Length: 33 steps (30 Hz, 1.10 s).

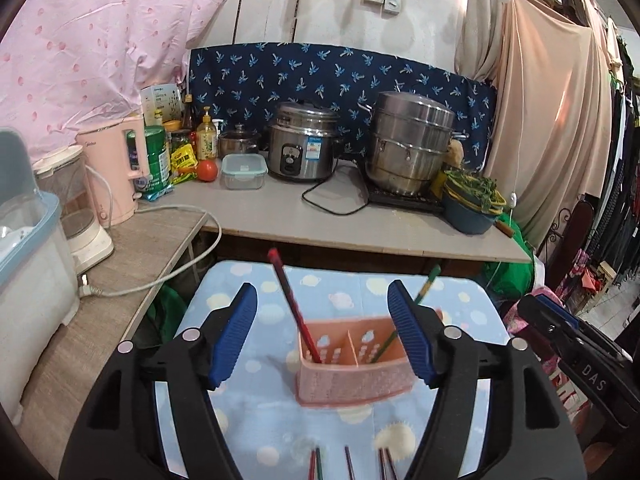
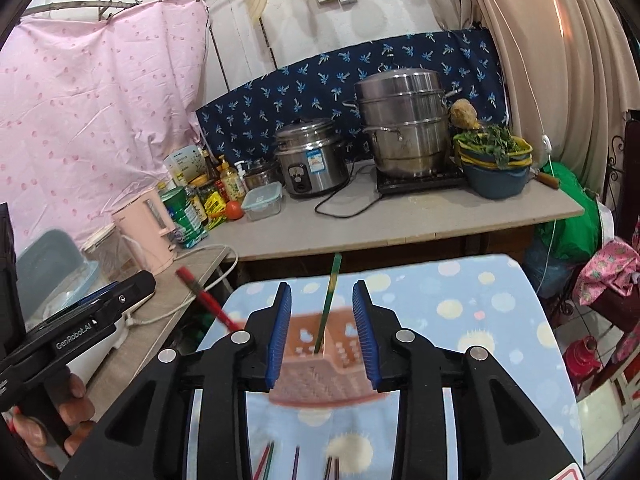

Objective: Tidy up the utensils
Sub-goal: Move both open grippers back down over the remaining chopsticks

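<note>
A pink two-compartment holder (image 1: 354, 360) (image 2: 320, 376) stands on a blue spotted cloth (image 1: 272, 412). A red chopstick (image 1: 294, 312) (image 2: 204, 296) leans in its left compartment and a green chopstick (image 1: 424, 288) (image 2: 330, 300) in its right one. My left gripper (image 1: 322, 290) is open just above the holder, and the red stick rises between its jaws untouched. My right gripper (image 2: 321, 286) is open around the green stick, pads apart from it. Several more chopsticks (image 1: 348, 464) (image 2: 296, 460) lie on the cloth near me.
Behind the cloth-covered table runs a counter (image 1: 360, 224) with a rice cooker (image 1: 302, 146), a steel steamer pot (image 1: 412, 140), a pink kettle (image 1: 114, 168), a clear food box (image 1: 244, 170) and a bowl of greens (image 1: 474, 200). A white cord (image 1: 160, 280) hangs at the left.
</note>
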### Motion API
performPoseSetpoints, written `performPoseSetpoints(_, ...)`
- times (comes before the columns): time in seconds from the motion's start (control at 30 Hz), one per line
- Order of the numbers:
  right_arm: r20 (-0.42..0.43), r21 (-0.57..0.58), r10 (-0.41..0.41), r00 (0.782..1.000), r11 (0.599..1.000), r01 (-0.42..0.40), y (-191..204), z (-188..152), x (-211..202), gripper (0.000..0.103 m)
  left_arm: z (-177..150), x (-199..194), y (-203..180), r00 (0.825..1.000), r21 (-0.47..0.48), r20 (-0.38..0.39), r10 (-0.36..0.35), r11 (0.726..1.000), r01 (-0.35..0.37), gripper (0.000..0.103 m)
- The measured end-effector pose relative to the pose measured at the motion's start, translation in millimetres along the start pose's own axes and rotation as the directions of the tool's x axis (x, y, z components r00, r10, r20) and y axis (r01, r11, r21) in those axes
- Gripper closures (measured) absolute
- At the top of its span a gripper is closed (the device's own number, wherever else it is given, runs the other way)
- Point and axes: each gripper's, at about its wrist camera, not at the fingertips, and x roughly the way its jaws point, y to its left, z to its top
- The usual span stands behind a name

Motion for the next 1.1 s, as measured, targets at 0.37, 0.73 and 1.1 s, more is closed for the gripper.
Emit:
performPoseSetpoints(0.37,-0.172,0.003,-0.026,0.985,1.0,0.027,-18,-115,-59,0.07,-115,-38,15,0.985,0.043,-0.168,0.028,0.999,-0.021,0.039)
performPoseSetpoints(0.73,-0.314,-0.031,-0.055,0.948,0.998,0.048,-26,-209,-79,0.071,-207,-53,37,0.951,0.064,-0.293,0.103,0.994,-0.088,0.039)
performPoseSetpoints(1.1,-0.431,-0.056,-0.064,0.9,0.997,0.044,-13,-268,-68,0.07,-257,-51,33,0.914,0.078,-0.392,0.103,0.994,-0.078,0.039)
